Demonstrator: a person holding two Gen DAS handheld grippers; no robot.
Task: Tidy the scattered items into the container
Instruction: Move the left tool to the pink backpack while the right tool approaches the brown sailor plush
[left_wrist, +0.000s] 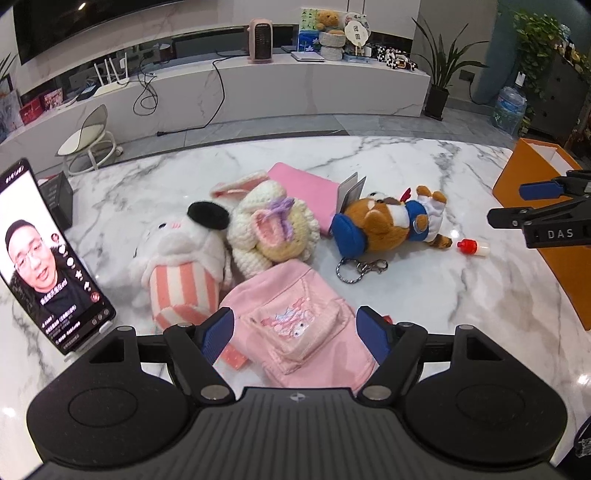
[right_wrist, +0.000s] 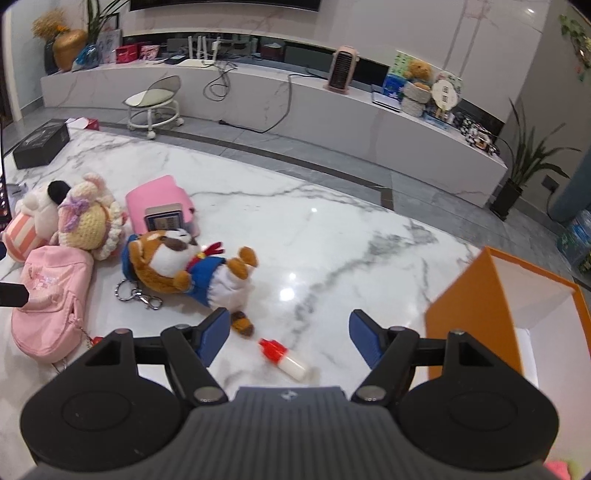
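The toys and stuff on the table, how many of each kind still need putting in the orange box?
Plush toys: 3, a striped white one, a crocheted bunny, a brown one in blue
Pink pouch: 1
Pink flat case: 1
Small red-capped bottle: 1
Total: 6

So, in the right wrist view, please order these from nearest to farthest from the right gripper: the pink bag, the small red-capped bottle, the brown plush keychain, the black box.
1. Small red-capped bottle, just ahead of the right gripper, between its open fingers.
2. Brown plush keychain, ahead and left.
3. Pink bag, far left.
4. Black box, at the table's far left corner.
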